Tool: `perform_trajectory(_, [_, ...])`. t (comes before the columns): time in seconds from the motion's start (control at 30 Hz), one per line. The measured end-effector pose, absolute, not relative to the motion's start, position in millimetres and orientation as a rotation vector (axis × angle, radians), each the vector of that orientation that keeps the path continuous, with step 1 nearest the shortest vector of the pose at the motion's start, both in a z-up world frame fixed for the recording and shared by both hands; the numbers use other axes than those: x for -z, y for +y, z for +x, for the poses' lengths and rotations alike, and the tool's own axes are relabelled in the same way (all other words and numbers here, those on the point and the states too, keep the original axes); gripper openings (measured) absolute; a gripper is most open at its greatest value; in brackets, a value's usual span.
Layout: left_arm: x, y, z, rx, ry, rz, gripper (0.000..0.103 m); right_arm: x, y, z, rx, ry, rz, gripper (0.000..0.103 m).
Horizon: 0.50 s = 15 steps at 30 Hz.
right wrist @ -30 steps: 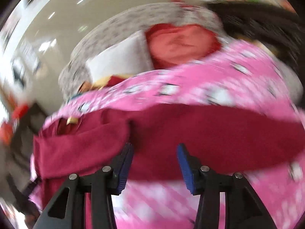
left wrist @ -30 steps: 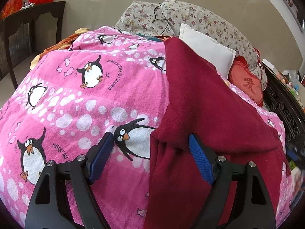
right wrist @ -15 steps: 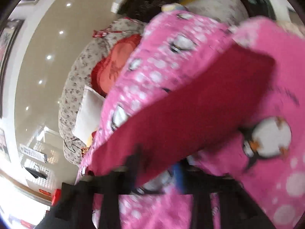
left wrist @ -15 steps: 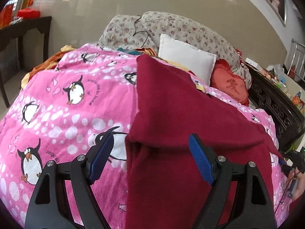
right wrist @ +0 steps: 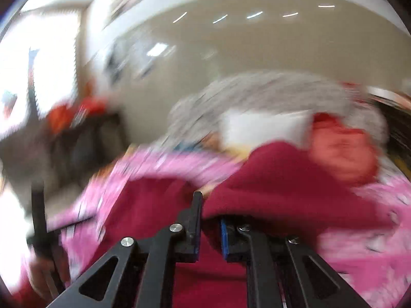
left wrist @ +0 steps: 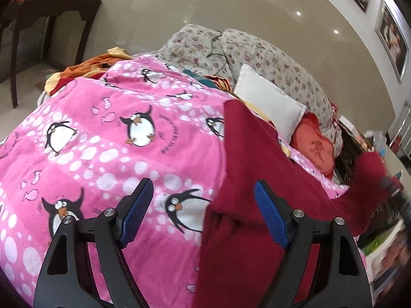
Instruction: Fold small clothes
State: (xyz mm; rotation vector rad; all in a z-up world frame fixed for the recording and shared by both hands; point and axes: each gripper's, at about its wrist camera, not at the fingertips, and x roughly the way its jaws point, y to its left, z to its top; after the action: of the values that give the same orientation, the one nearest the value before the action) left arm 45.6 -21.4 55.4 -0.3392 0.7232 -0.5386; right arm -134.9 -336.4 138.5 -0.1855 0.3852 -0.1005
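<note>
Left wrist view. Left gripper [left wrist: 203, 213]: fingers [left wrist: 137, 211] spread wide, nothing between the pads, low centre of frame above the bed. Dark red garment [left wrist: 257, 179]: lies on the pink penguin blanket [left wrist: 102, 141], filling the centre-right and lower right. Change from a second ago: its far right edge now rises off the blanket at the right border, pulled up toward a blurred dark shape there, probably the other tool. The folded left edge of the garment sits between the two open fingers in the picture, untouched. White cushion [left wrist: 267, 105] and red cushion [left wrist: 316, 148] sit beyond it, upper right.

Right wrist view. Heavily blurred. Right gripper [right wrist: 209, 220]: fingers have just been closing and now stand nearly together, clamped on a fold of the dark red garment [right wrist: 269, 195], which drapes over the right finger at lower centre. A second ago the same fingers stood apart with the cloth lying flat ahead of them.

Judgement: one edge is now secured and lifted, so a fold across the garment can begin; the left gripper remains free to pin or take the near edge.
</note>
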Motion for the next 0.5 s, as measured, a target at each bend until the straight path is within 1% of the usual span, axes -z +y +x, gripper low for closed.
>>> perform_trajectory(0.03, [-54,-20,48,0.537,0.729,-0.347,0.081,-123,-329,-117,0.088,0.457,-0.204,0.022])
perform_trajectory(0.07, [-53,-19,49,0.537,0.736,-0.352,0.081,-99,-319,-93,0.067,0.569,-0.211,0.025])
perform_trajectory(0.1, [-52,-17,51,0.538,0.747,-0.36,0.081,-80,-316,-78,0.031,0.643,-0.19,0.025])
perform_trajectory(0.13, [-51,-16,52,0.543,0.754,-0.37,0.081,-66,-315,-71,0.002,0.675,-0.155,0.028])
perform_trajectory(0.17, [-51,-15,52,0.547,0.757,-0.38,0.081,-59,-317,-69,-0.004,0.676,-0.127,0.032])
perform_trajectory(0.2, [-52,-14,52,0.551,0.758,-0.389,0.081,-57,-317,-72,-0.002,0.657,-0.12,0.033])
perform_trajectory(0.27, [-53,-15,52,0.552,0.759,-0.392,0.081,-61,-321,-80,-0.008,0.634,-0.114,0.04])
perform_trajectory(0.33, [-52,-15,52,0.555,0.76,-0.39,0.081,-72,-325,-86,0.018,0.597,-0.099,0.044])
perform_trajectory(0.4, [-52,-16,52,0.559,0.767,-0.38,0.081,-80,-324,-89,0.016,0.576,-0.105,0.044])
perform_trajectory(0.5, [-53,-18,50,0.567,0.766,-0.374,0.081,-79,-308,-84,-0.034,0.593,-0.135,0.044])
